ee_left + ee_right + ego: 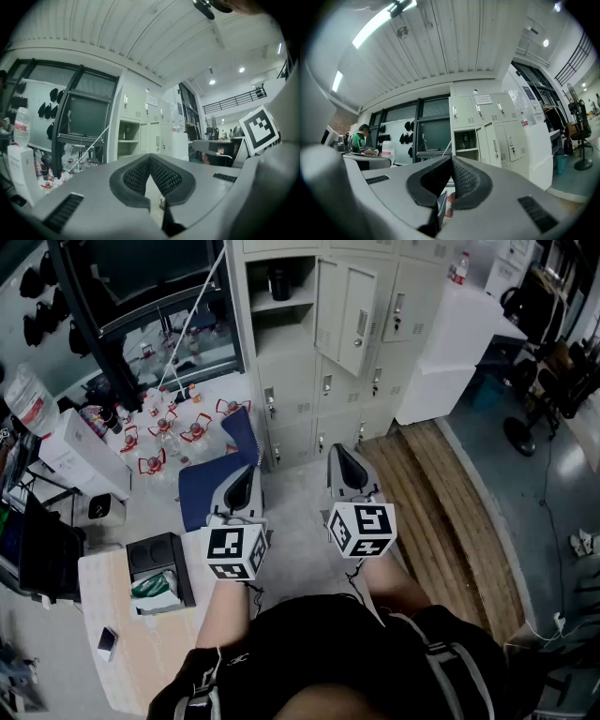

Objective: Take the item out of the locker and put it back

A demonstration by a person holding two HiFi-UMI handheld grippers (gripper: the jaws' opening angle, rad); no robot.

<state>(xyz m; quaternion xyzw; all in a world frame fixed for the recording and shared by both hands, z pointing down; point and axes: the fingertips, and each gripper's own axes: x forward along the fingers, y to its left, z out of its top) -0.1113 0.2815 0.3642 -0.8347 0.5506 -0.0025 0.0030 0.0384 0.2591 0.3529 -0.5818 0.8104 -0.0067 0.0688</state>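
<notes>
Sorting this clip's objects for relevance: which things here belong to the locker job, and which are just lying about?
Job:
open locker compartment
dark container inside it
left gripper
right gripper

Lying about:
blue chair
red-labelled bottles
bottle on the white cabinet

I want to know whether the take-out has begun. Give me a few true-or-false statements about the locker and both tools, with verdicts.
1. A dark item stands in the open locker compartment. True.
2. The right tool holds that item. False: its jaws are shut on nothing, and it is well short of the lockers.
3. The left tool has its jaws wide apart. False: they are shut, with nothing between them.
4. One locker door stands open. True.
</notes>
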